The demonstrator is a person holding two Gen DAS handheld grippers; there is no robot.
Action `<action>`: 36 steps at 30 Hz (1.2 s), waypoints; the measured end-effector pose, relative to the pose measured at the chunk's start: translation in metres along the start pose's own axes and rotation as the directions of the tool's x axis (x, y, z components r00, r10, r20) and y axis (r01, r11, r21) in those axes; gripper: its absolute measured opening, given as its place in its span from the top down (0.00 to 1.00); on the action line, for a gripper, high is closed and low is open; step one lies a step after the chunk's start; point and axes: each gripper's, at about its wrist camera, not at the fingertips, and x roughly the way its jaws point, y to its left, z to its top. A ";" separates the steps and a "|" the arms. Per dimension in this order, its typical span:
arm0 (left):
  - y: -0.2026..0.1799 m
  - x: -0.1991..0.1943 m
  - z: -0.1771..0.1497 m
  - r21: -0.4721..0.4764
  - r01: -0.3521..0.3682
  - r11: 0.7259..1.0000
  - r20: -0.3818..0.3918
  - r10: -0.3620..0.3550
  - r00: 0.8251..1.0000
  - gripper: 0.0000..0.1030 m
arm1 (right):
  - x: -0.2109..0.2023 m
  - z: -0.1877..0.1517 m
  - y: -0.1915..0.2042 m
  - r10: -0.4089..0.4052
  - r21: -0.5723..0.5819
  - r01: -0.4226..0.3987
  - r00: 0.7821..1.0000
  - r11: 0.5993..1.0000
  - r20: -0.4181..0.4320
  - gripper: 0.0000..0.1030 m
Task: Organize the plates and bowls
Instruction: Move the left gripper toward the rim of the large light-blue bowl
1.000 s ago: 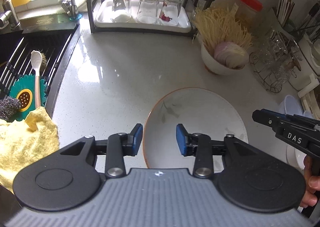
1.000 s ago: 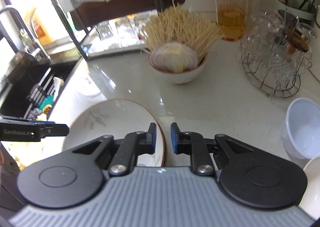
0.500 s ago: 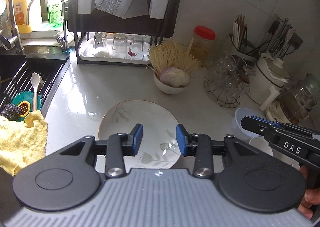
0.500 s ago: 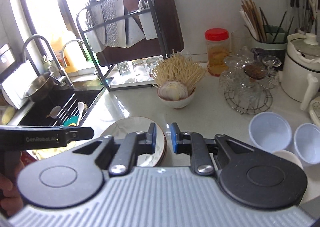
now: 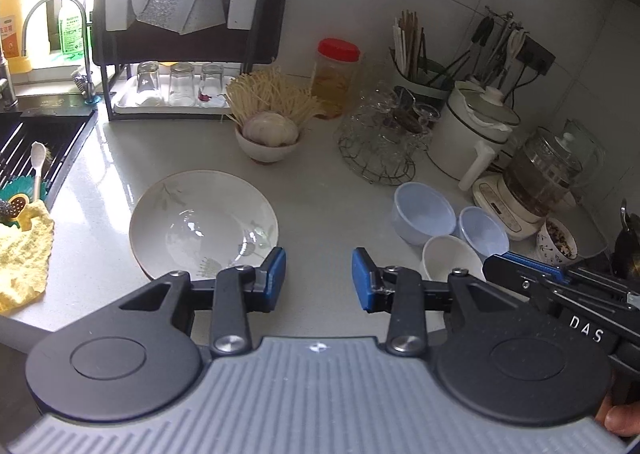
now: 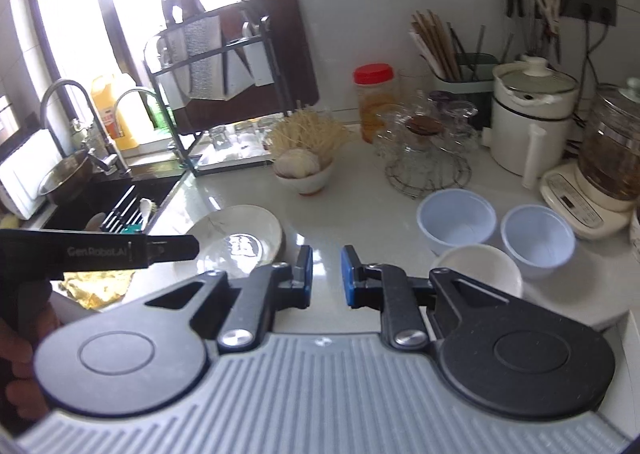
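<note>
Hovering over the near edge of the worktop [image 5: 320,193] with the left tongs [image 5: 319,274] half-wide and empty. Carrying the right tongs [image 6: 326,274] pinched to a narrow slit, nothing in it either.

Finding the plate [image 5: 200,221] flat on the worktop just ahead and to the left of the left tongs, its near rim closest to the left pad. Seeing the same plate [image 6: 240,225] from the right side too, well off to the left and partly behind the other tool. Judging the left hand the nearer one for it.

Finding three bowls clustered ahead and to the right, all upright, rims close together: one pale blue bowl [image 5: 424,211] furthest back, a second blue bowl [image 5: 482,232] beside it, a white bowl [image 5: 452,258] nearest. Placing that white bowl [image 6: 476,270] just right of the right tongs, so probably work for the right hand, though only after widening that slit to clear a rim.

No long axis to line up, everything being round; any rim approach likely to serve.

Noting bare worktop between plate and bowls, enough for a stack. Minding the sink [image 5: 32,141] and yellow cloth [image 5: 24,250] beyond the plate on the left, the wire basket of glasses [image 5: 376,141] behind the bowls, and the worktop's front edge close below both tools.
</note>
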 end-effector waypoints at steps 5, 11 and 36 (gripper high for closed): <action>-0.020 0.015 -0.004 0.020 0.055 0.998 -0.052 -0.054 0.997 0.59 | -0.007 -0.003 -0.028 -0.068 0.069 0.067 0.998 0.995 0.008 0.81; -0.041 0.060 0.002 0.024 0.117 0.993 -0.116 -0.113 0.987 0.59 | 0.002 -0.005 -0.068 -0.114 0.135 0.113 0.994 0.984 -0.002 0.81; -0.107 0.272 0.038 -0.047 0.132 0.990 -0.350 -0.140 0.926 0.54 | 0.108 -0.015 -0.240 -0.070 0.384 0.163 0.967 0.909 -0.244 0.46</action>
